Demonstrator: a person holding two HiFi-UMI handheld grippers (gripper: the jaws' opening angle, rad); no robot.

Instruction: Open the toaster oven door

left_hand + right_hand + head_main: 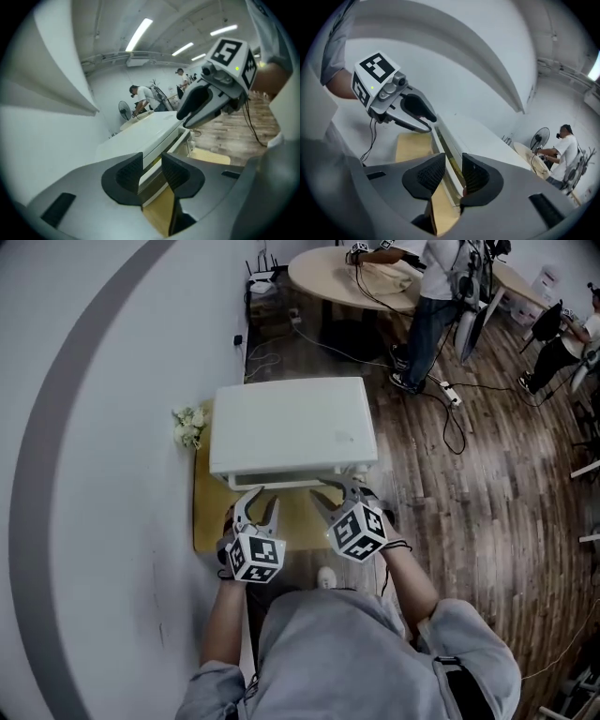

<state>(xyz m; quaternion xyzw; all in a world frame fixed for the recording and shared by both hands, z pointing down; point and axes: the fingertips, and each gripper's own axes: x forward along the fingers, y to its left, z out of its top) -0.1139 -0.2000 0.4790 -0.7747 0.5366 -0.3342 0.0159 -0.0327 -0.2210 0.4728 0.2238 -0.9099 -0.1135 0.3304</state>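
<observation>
The white toaster oven (291,423) is set on a tan board (208,521) beside the white wall, with its door side turned toward the person. A small bunch of pale flowers (189,425) is placed at its left rear corner.

The left gripper (261,502) is held just in front of the oven's left front. Its fingers are spread apart with nothing clamped. In the left gripper view, the oven's front edge (154,154) is seen through the gap beyond the pads (129,176).

The right gripper (339,491) is positioned at the right front, with its tips close against the front edge. Its fingers are likewise parted and empty. In the right gripper view, the oven front (451,152) is seen between them.
</observation>
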